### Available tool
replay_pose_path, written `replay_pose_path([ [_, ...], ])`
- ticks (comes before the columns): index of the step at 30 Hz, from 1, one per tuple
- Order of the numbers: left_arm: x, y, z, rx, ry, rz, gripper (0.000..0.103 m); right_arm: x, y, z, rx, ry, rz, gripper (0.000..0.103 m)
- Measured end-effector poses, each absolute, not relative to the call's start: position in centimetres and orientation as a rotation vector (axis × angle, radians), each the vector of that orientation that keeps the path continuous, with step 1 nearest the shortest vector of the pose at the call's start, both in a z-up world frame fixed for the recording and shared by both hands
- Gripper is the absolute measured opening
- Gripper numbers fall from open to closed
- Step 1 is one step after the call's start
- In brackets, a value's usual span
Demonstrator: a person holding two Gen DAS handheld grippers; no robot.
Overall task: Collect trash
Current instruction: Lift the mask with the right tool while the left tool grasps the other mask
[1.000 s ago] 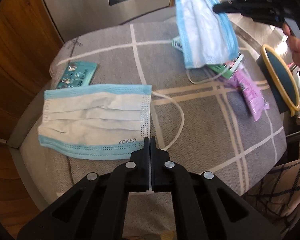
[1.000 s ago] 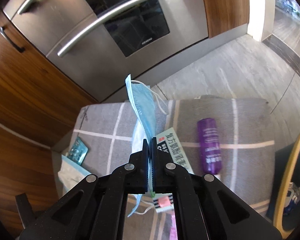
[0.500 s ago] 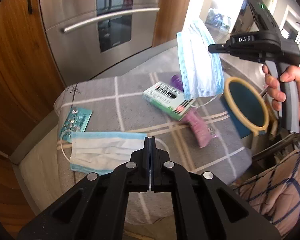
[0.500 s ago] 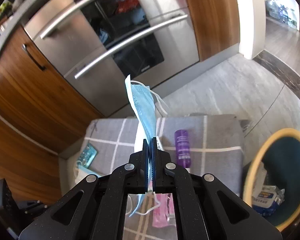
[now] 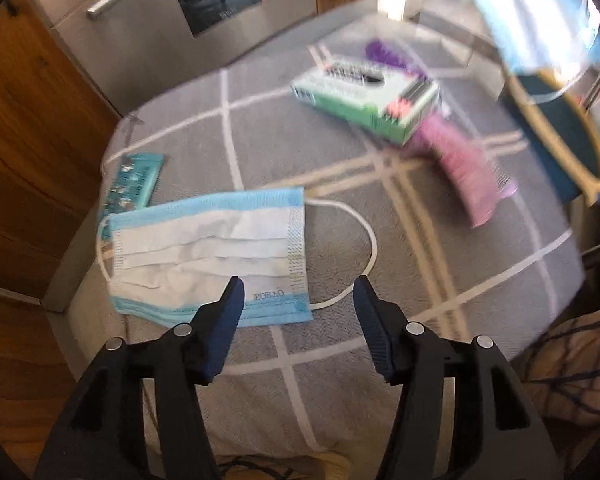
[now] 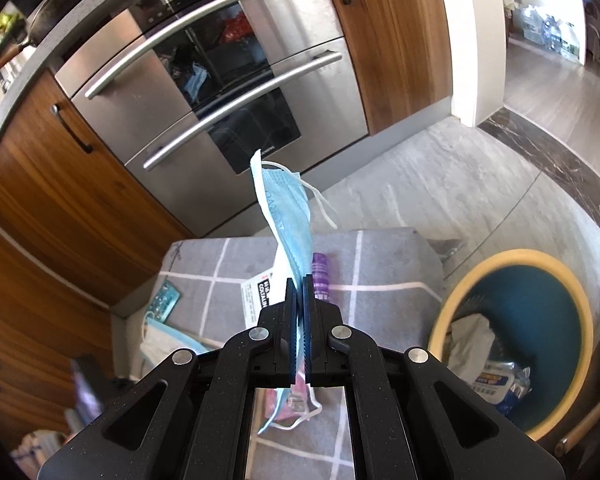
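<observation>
Pinching a blue mask [image 6: 286,216] tight in the right gripper [image 6: 299,280] near the bin [image 6: 516,258]; left gripper [image 5: 298,294] spread wide over the flat mask [image 5: 208,252].

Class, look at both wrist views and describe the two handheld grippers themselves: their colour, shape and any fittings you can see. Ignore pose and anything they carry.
Both the left gripper and the right gripper are matte black, with angular linkage arms bearing round silver rivets and triangular cut-outs. Each ends in two narrow flat fingers, whose inner pads look dark blue and ribbed. No cables, markings or sleeves show.
</observation>
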State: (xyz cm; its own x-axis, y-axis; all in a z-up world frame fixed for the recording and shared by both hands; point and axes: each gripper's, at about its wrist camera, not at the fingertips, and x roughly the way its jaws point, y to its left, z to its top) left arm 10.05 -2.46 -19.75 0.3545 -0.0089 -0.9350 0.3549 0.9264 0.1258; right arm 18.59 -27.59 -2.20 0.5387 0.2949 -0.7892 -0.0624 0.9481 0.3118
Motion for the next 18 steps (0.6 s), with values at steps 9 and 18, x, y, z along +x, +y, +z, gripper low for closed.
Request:
replay_pose_path([
  [9,12.4,-1.9,-22.1,0.299,1.257,-0.161,0.001,15.8,-29.7,-1.0,0.209,0.958,0.211,0.004],
  [18,11.4,-0.3,-14.8,0.091,1.103,-0.214,0.0,16.0,-30.9,-0.5,0.249,0.947,0.212,0.004],
])
